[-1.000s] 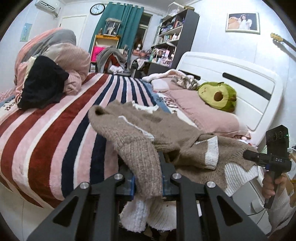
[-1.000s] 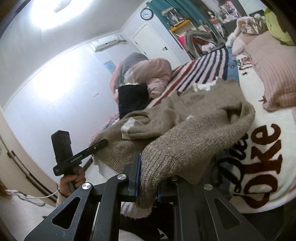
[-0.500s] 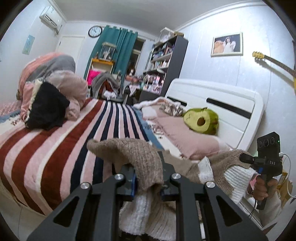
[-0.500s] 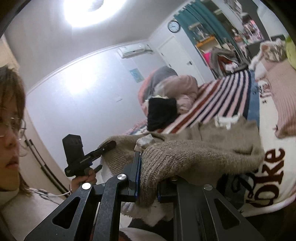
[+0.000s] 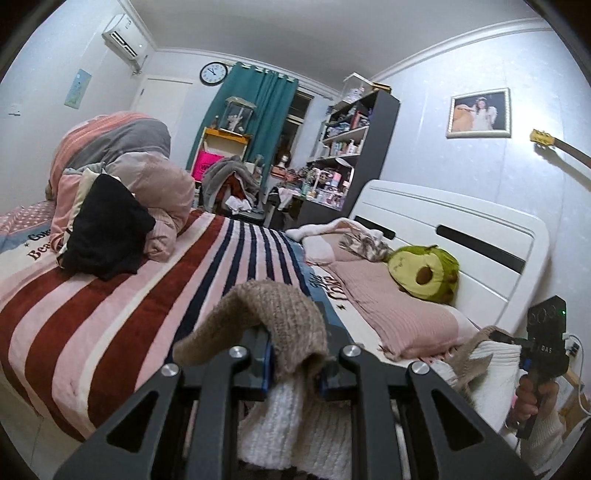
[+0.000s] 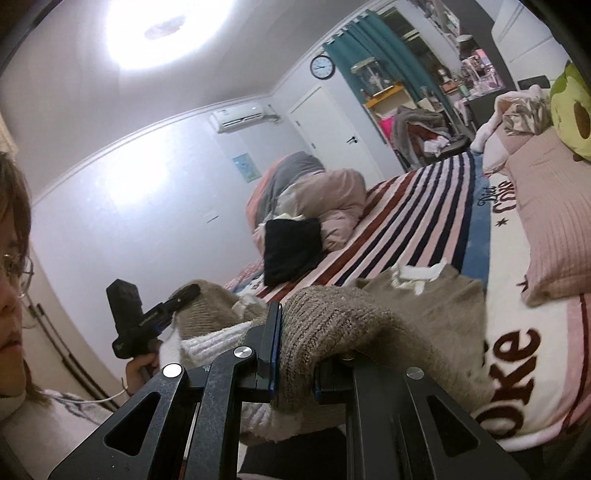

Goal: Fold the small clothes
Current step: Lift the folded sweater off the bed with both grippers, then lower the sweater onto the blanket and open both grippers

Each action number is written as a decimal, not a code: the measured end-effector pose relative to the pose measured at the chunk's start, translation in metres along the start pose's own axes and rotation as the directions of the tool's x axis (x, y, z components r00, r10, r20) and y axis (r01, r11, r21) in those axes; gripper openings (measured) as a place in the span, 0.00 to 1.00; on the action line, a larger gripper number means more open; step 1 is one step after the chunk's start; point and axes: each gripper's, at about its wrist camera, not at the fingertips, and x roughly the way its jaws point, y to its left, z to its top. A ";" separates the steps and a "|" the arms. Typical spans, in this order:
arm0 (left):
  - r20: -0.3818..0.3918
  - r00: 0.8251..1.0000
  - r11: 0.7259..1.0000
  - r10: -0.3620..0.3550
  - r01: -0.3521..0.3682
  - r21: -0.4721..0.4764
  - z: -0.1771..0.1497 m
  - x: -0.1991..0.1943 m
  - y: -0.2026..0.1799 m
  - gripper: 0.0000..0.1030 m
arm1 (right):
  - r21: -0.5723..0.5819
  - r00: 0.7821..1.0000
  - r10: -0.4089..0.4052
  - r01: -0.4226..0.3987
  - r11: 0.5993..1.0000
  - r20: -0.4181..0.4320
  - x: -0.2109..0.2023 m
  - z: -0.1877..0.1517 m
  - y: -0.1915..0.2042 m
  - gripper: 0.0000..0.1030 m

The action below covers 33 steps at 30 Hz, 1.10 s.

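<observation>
We're looking into a room lit from overhead. In the right wrist view the round ceiling lamp (image 6: 159, 31) is blown out to pure white, and its glare washes the wall (image 6: 122, 192) beneath into a pale haze. In the left wrist view the light is softer and even, cool in tone, with no lamp in sight. Both views bend hard at the rims: the headboard (image 5: 461, 236) curves, and black corners close in. We see soft shadow under the black garment (image 5: 103, 229) on the striped blanket (image 5: 92, 317). The face (image 6: 9, 295) at the left edge is smeared and dim. The shelves (image 5: 347, 140) look grainy.
</observation>
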 end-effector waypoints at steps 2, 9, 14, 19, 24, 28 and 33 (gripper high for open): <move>0.002 1.000 1.000 0.008 -0.008 -0.008 0.007 0.011 0.005 0.15 | 0.012 1.000 -0.012 0.012 1.000 0.008 0.005 0.011 -0.011 0.07; -0.007 0.999 0.998 0.047 -0.048 -0.031 0.030 0.069 0.026 0.15 | 0.054 0.998 -0.063 0.063 0.997 0.014 0.028 0.043 -0.053 0.07; -0.047 0.996 0.996 0.077 -0.079 -0.043 0.039 0.116 0.039 0.15 | 0.103 0.994 -0.112 0.111 0.988 0.003 0.049 0.060 -0.088 0.07; -0.100 0.990 0.995 0.097 -0.100 -0.024 0.041 0.165 0.046 0.15 | 0.137 0.986 -0.166 0.168 0.976 -0.026 0.067 0.069 -0.116 0.07; -0.178 0.977 0.993 0.114 -0.118 -0.015 0.034 0.214 0.053 0.15 | 0.197 0.968 -0.233 0.248 0.949 -0.095 0.088 0.067 -0.148 0.07; -0.245 0.962 0.991 0.122 -0.132 -0.027 0.022 0.251 0.062 0.15 | 0.242 0.944 -0.286 0.320 0.916 -0.166 0.101 0.058 -0.176 0.07; -0.326 0.936 0.988 0.136 -0.154 -0.029 0.001 0.286 0.073 0.18 | 0.251 0.911 -0.338 0.393 0.884 -0.235 0.114 0.045 -0.198 0.08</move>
